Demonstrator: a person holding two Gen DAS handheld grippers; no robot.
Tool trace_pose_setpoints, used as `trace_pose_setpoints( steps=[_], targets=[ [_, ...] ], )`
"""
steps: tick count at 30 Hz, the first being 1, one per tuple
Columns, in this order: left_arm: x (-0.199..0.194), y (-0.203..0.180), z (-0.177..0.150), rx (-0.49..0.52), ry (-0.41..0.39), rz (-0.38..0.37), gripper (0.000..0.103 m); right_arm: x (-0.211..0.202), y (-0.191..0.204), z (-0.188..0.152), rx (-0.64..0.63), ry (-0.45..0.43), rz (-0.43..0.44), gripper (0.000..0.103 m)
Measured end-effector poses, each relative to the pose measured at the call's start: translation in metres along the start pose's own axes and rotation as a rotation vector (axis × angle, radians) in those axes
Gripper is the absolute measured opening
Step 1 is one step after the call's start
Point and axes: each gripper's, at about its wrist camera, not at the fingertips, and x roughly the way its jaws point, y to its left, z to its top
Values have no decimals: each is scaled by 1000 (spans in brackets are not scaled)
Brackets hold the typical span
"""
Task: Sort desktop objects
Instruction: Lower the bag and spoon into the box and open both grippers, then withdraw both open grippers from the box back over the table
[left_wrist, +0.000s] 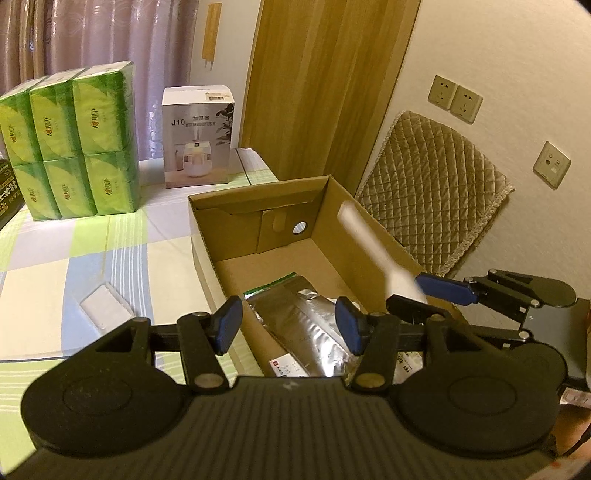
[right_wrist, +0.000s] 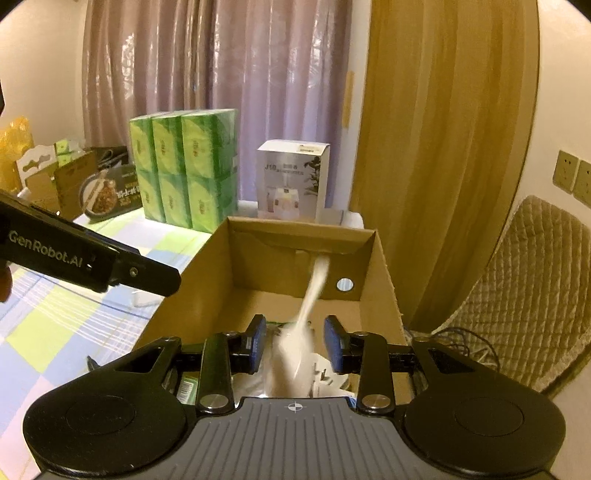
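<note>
An open cardboard box (left_wrist: 207, 236) (right_wrist: 384, 273) stands on the checked tablecloth. A silver foil pouch (left_wrist: 306, 328) lies inside it. A white elongated object (left_wrist: 373, 243) (right_wrist: 303, 325), motion-blurred, is in the air over the box, between the open fingers of my right gripper (right_wrist: 294, 345) and apart from both pads. My right gripper also shows in the left wrist view (left_wrist: 410, 295). My left gripper (left_wrist: 290, 325) is open and empty above the box's near left corner. A small white flat object (left_wrist: 105, 304) lies on the cloth left of the box.
A stack of green tissue packs (left_wrist: 70, 147) (right_wrist: 184, 166) and a white humidifier box (left_wrist: 197, 136) (right_wrist: 291, 181) stand at the back by the curtain. More cartons (right_wrist: 85, 184) sit far left. A quilted chair (left_wrist: 436, 195) (right_wrist: 528, 295) stands right of the box by the wall.
</note>
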Motion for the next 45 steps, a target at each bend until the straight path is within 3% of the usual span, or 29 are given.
trace_pose_setpoints(
  steps=[1, 16, 29, 33, 38, 42, 45],
  targets=[
    [-1, 1, 0, -1, 0, 2, 50, 0, 0, -1, 1, -1, 5, 59],
    [-20, 15, -11, -8, -7, 21, 55, -14, 11, -6, -2, 9, 14, 60],
    [-66, 35, -33, -36, -35, 56, 62, -44, 36, 2, -9, -17, 25, 64],
    [-82, 43, -42, -52, -51, 68, 75, -53, 47, 4, -12, -28, 34, 74],
    [-100, 51, -55, -64, -57, 83, 80, -61, 61, 4, -31, -31, 47, 83],
    [-112, 60, -66, -75, -55, 106, 85, -67, 72, 2, -45, -37, 42, 98],
    [-120, 68, -75, -87, -53, 123, 89, -68, 79, 1, -54, -35, 43, 101]
  ],
)
